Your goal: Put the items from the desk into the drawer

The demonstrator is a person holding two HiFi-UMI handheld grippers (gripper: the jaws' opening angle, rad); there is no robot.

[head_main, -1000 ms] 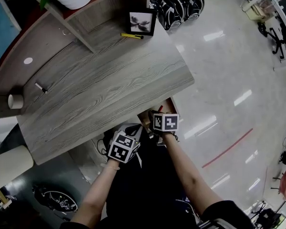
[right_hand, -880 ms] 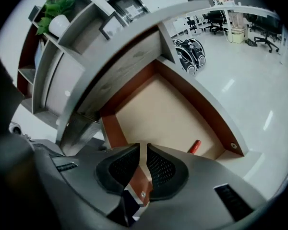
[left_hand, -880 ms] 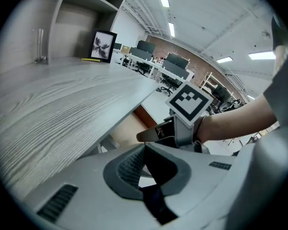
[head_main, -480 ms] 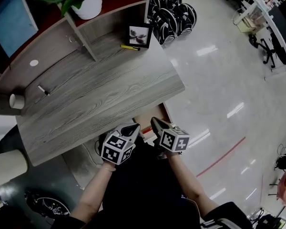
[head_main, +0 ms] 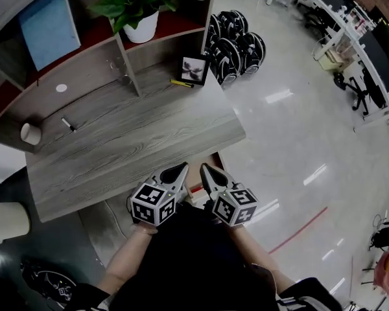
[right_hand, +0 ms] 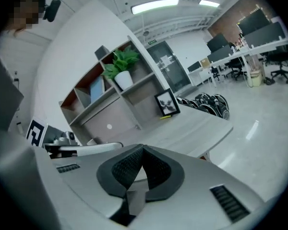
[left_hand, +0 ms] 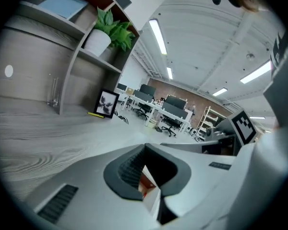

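Desk items sit far from both tools. A yellow pen (head_main: 181,83) lies at the back of the desk (head_main: 136,141), just in front of a framed picture (head_main: 194,69) that stands by the end of the shelf unit. A small marker (head_main: 68,124) and a white cup (head_main: 30,133) rest towards the far left corner, near each other but apart. Neither tool touches any of them.

The drawer (head_main: 194,186) seems to be the brownish strip with a red patch under the desk's near edge, between the two tools (they cover most of it, so what lies inside cannot be made out).

The left gripper (head_main: 181,168) is held at that near edge. Its jaws are pressed together at the tips with nothing pinched, and its own view looks across the wood grain towards the pen and picture. The right gripper (head_main: 203,168) is just beside it, close but apart. Its jaws have just been closing; their tips now meet, and nothing is between them. Both marker cubes face the head camera.

On the shelf above the desk stands a potted plant (head_main: 139,8), with a blue folder (head_main: 48,28) in the compartment to its left. Black-and-white helmets (head_main: 233,41) are piled on the glossy floor (head_main: 298,141) beyond the desk's right end.
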